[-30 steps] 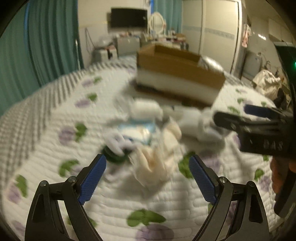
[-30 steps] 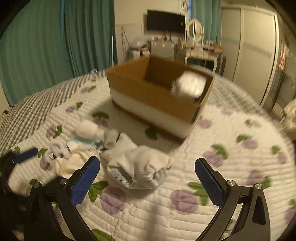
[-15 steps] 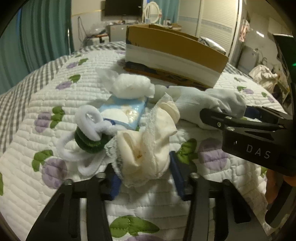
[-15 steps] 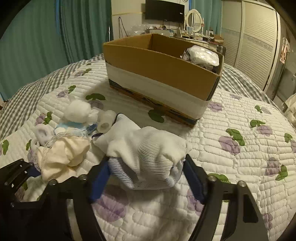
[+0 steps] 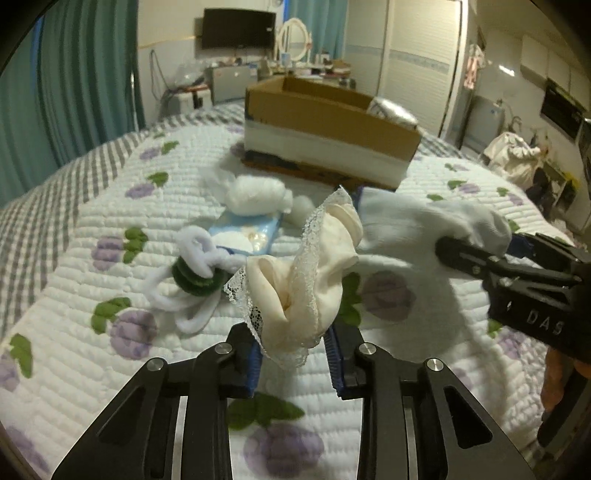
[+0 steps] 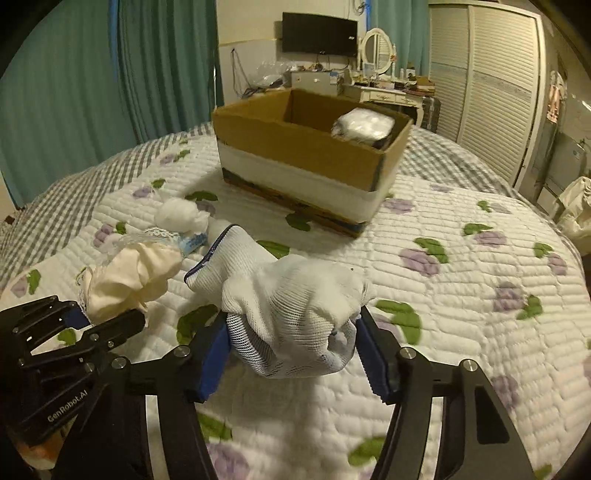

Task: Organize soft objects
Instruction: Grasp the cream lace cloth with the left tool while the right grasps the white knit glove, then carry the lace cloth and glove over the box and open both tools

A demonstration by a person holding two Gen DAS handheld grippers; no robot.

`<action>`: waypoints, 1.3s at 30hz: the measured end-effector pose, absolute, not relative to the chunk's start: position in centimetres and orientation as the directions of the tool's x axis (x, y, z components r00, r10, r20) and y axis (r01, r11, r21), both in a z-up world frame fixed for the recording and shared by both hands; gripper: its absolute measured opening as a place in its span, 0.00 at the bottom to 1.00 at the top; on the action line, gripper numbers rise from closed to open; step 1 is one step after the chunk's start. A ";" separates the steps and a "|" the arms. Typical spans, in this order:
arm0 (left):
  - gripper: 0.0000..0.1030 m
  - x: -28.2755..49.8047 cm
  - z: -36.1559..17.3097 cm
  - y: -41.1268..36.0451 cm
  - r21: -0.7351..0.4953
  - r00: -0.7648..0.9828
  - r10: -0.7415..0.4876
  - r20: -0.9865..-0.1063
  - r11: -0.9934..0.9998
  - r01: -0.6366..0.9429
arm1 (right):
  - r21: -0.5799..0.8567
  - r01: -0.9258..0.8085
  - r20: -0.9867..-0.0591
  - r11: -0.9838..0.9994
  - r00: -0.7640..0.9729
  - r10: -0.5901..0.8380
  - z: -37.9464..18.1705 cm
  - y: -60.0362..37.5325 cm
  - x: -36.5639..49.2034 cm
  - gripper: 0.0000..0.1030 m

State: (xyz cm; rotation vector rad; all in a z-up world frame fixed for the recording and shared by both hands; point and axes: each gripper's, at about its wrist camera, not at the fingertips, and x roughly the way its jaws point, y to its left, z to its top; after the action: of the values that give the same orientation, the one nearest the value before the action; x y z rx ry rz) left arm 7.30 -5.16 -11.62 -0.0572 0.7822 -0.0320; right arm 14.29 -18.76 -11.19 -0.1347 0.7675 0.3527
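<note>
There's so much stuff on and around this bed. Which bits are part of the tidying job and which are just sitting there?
Part of the job:
- cream lace cloth, clamped in the left gripper
- white glove, clamped in the right gripper
- cotton wad, pipe-cleaner bundle, blue packet
- cardboard box

Just lying about:
- television
- dressing table
- curtains

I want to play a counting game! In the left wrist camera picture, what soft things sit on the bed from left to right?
White and green fuzzy bundle → cream lace cloth pinched in the left gripper → white glove held by the right gripper.
</note>
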 end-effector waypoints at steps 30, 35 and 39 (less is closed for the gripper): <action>0.27 24.3 3.7 -5.2 0.017 0.846 -0.069 -0.528 0.996 0.092 | -0.042 -0.337 -0.440 0.941 0.852 0.285 8.3 -18.7 25.6 0.60; 0.27 30.1 0.6 -5.9 0.038 0.821 -0.070 -0.567 0.993 0.111 | 0.005 -0.320 -0.497 0.948 0.821 0.279 4.8 -17.8 33.2 0.60; 0.27 33.2 -2.3 -6.8 0.051 0.793 -0.070 -0.605 0.991 0.126 | 0.013 -0.311 -0.546 0.950 0.794 0.268 1.5 -17.3 37.5 0.60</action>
State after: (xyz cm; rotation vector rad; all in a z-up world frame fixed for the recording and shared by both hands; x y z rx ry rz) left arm 33.24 -6.77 -2.26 0.0905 0.6466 -0.1055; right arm 37.47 -17.29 1.49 -0.0785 0.5754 0.3115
